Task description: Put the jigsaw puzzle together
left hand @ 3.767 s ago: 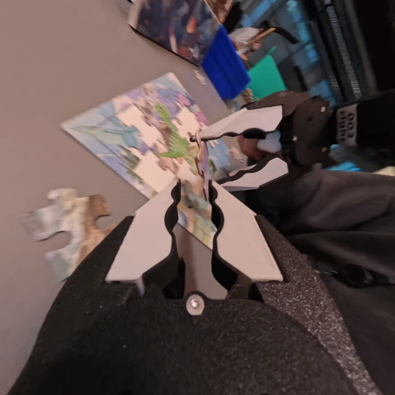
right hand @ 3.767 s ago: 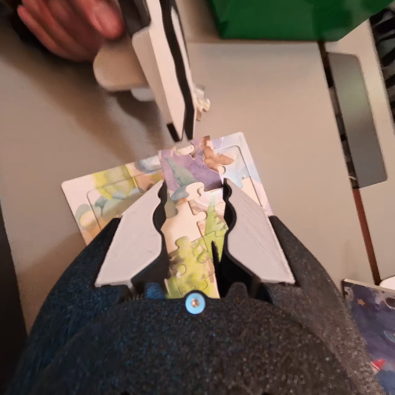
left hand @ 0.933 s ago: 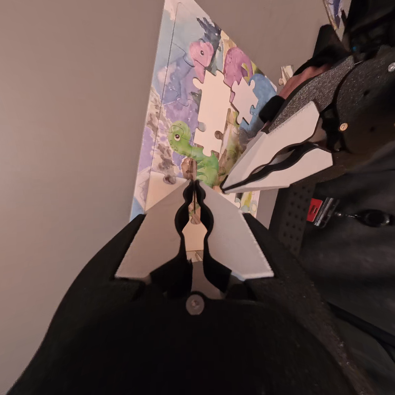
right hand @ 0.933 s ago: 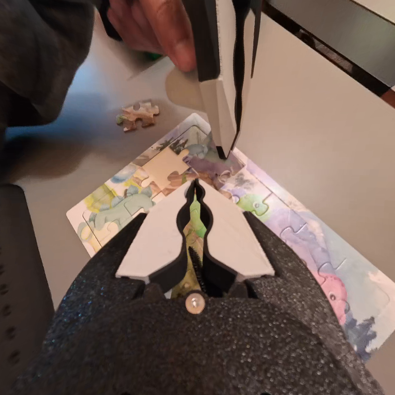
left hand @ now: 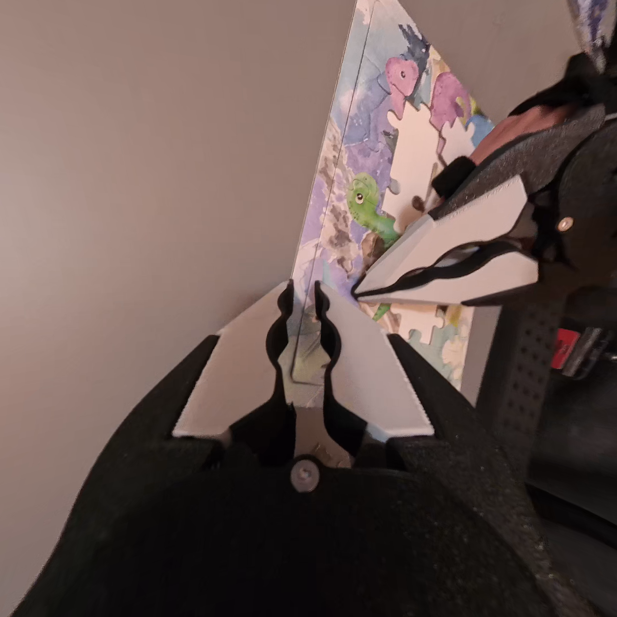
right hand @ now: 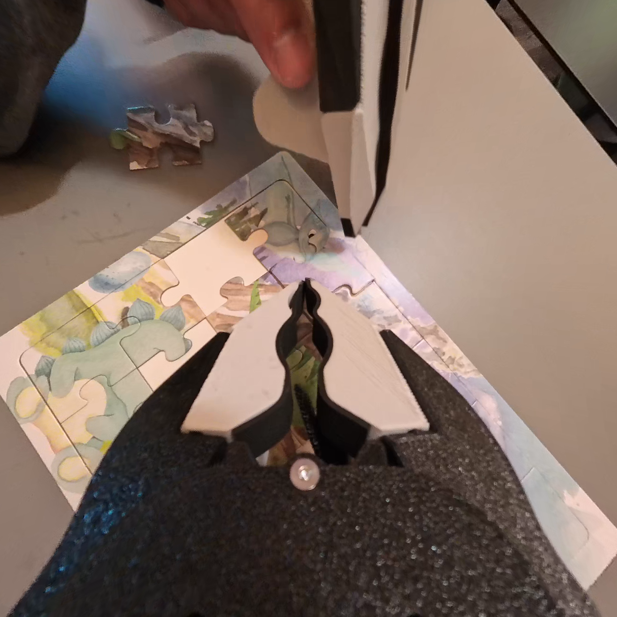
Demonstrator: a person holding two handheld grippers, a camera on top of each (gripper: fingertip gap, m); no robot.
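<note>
My L gripper has its jaws a narrow slit apart w/ nothing between them, tips sitting over the near corner of the puzzle board, right on the frame's inner line. My R gripper has its jaws pressed together at the tips, empty as far as I can tell, parked over the mid-board pieces around the green dino. The board lies flat on the grey table; in the L view its long axis runs from my tips toward 12–1 o'clock, in the R view it runs 8 to 4 o'clock. What the next move turns on, I judge: the one loose piece lies off the board on the table at abt 10–11 o'clock from my R tips, well apart from them, just beyond the board's far edge. The L gripper, seen in the R view coming down at 1 o'clock by the far corner, is nearer to it, so L is prob the one to fetch it. A bare cream gap sits at 10–11 o'clock in the R view, between the piece and my R tips; another blank shows at 1 o'clock in the L view. Hard to tell: whether that piece fits that gap; my R body hides the board's near middle; the L view doesn't show the piece at all.
</note>
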